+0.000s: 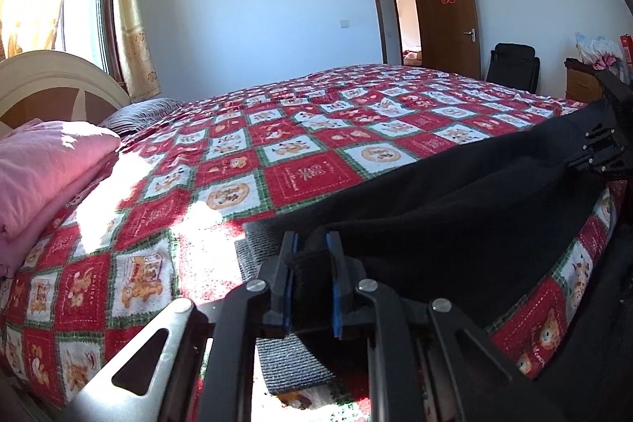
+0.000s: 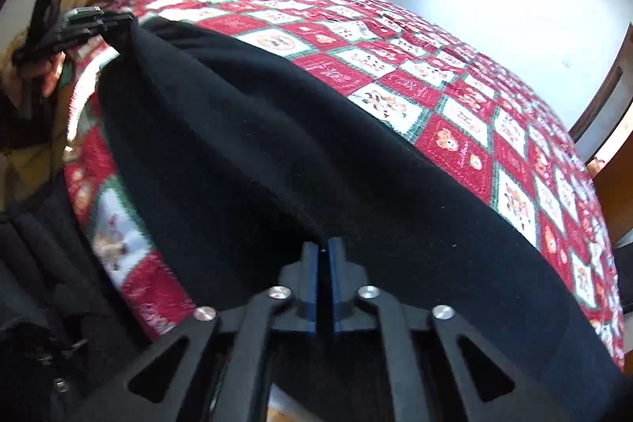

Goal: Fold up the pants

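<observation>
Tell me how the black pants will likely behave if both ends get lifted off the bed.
The black pants look floppy: they drape in soft folds over the bedspread, so the middle would probably sag. The cloth looks thick and fleecy, so likely not slippery; the left gripper pinches a bunched edge between its jaws. The right gripper is shut on the cloth at the other end.

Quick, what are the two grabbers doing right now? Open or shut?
Left gripper: shut on the black pants, pinching a bunched edge.
Right gripper: shut on the pants at their other end.
</observation>
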### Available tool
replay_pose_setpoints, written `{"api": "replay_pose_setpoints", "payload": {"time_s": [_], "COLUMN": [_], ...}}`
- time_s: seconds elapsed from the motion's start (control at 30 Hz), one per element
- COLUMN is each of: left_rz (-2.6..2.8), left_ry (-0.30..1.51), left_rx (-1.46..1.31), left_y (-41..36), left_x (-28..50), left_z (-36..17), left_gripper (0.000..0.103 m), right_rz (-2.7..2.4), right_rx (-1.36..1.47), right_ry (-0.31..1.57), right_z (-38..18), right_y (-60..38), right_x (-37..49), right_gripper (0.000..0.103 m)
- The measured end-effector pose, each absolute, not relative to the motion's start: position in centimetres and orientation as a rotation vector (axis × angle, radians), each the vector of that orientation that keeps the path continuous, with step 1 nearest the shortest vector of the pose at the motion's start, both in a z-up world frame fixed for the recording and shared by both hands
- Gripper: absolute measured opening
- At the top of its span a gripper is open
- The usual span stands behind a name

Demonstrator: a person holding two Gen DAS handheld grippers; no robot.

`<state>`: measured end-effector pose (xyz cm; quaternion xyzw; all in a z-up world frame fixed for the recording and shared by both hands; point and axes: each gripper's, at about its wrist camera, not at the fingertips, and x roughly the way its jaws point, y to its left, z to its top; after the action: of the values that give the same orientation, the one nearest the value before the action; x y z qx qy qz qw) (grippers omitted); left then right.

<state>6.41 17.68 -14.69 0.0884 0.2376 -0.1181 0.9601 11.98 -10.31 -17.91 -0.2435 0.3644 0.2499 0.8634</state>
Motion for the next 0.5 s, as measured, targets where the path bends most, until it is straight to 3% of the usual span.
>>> {"api": "replay_pose_setpoints", "payload": {"time_s": [0.2, 0.5], "left_rz": [-0.258, -0.267], "left_ry": [0.493, 0.515], "left_rx": [0.158, 0.152], "left_y": [18.7, 19.4], "left_x": [5.6, 4.6], "left_z": [-15.4, -16.7], "left_gripper": [0.017, 0.017], "right_rz": [0.565, 0.594], "right_rx": [-0.525, -0.537], "right_ry": [0.748, 0.813], "right_z": [-16.7, -19.4], "right_y": [-10.3, -9.7], "right_x": [9.1, 8.3], "right_gripper": [0.004, 0.004]}}
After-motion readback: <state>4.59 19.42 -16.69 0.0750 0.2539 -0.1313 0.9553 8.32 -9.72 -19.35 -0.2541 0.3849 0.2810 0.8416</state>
